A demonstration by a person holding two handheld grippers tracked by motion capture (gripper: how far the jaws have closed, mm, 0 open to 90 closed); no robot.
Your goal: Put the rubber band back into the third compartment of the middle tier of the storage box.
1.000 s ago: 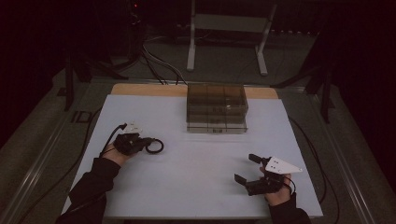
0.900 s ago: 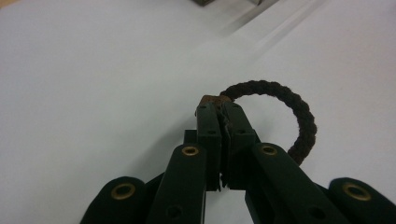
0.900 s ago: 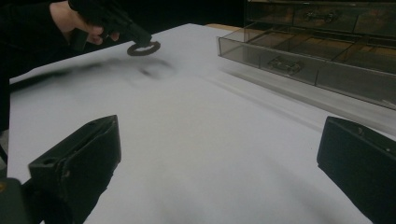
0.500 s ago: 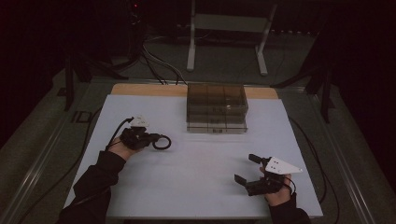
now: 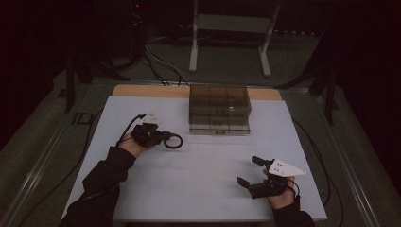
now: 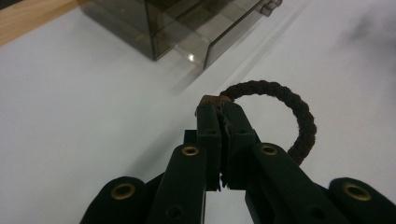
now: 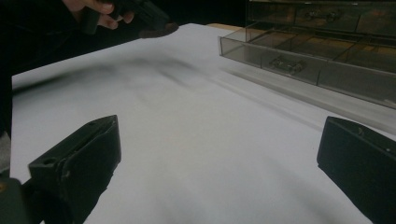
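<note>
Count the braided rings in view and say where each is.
1. The braided ring is pinched in the left gripper, left of the drawer box. More may lie hidden inside its drawers.

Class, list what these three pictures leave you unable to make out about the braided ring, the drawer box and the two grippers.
- Braided ring: in the left gripper view its lower arc is hidden behind the fingers of the left gripper clamping it.
- Drawer box: contents too dark and small in the high view; cut off by the edges in both gripper views.
- Right gripper: finger tips cut off in its own view.
</note>
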